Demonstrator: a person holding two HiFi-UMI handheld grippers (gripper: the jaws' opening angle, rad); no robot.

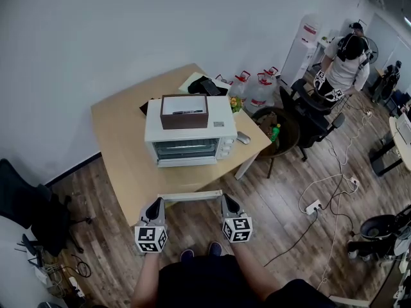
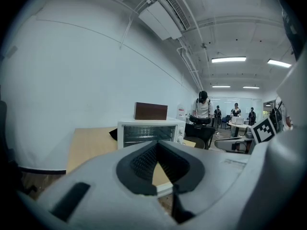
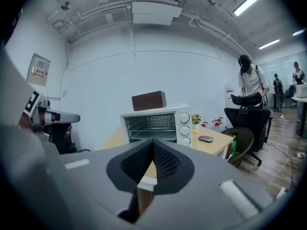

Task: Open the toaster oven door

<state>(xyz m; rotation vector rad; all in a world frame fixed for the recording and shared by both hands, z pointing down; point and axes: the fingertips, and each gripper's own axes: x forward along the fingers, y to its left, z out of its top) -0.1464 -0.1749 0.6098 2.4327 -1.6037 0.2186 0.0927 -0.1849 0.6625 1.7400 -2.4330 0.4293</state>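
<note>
Your left tool (image 1: 156, 205) and right tool (image 1: 228, 202) hang side by side in front of the oven (image 1: 189, 128), well apart from it, over the near edge of the tabletop (image 1: 122, 140). Each tool is pinched narrow, pads together, with nothing between them. The oven sits mid-tabletop with its glass door (image 1: 186, 148) facing you; the door looks upright and flush with the front. A brown box (image 1: 184, 111) rests on top of the oven. A mouse (image 1: 243, 137) lies just beside the oven, on the side of its knobs (image 1: 226, 147).
</note>
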